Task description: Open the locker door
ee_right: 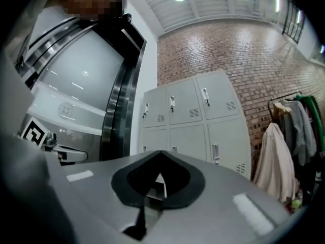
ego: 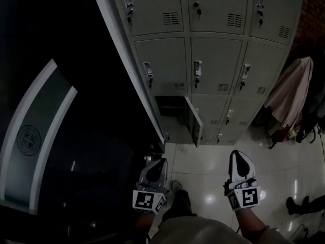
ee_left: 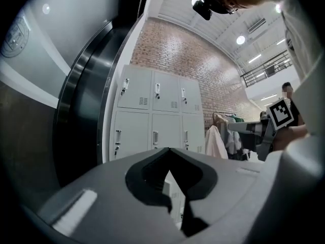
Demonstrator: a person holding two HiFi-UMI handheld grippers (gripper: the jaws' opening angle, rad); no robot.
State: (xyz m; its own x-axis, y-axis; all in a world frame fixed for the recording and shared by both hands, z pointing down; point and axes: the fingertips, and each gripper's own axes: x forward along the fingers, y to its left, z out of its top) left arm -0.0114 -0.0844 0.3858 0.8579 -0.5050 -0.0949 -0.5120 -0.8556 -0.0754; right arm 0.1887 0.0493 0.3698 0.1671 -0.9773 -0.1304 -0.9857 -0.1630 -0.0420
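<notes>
Jaws meet on left gripper (ego: 158, 162) and right gripper (ego: 237, 155), apart from lockers (ego: 213, 60).

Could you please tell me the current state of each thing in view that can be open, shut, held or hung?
Lower left locker door: swung open, compartment exposed.
Other locker doors: shut.
Left gripper: fingers together, holding nothing, well short of the lockers.
Right gripper: fingers together, holding nothing, well short of the lockers.
Pale garment: hanging to the right of the lockers.
</notes>
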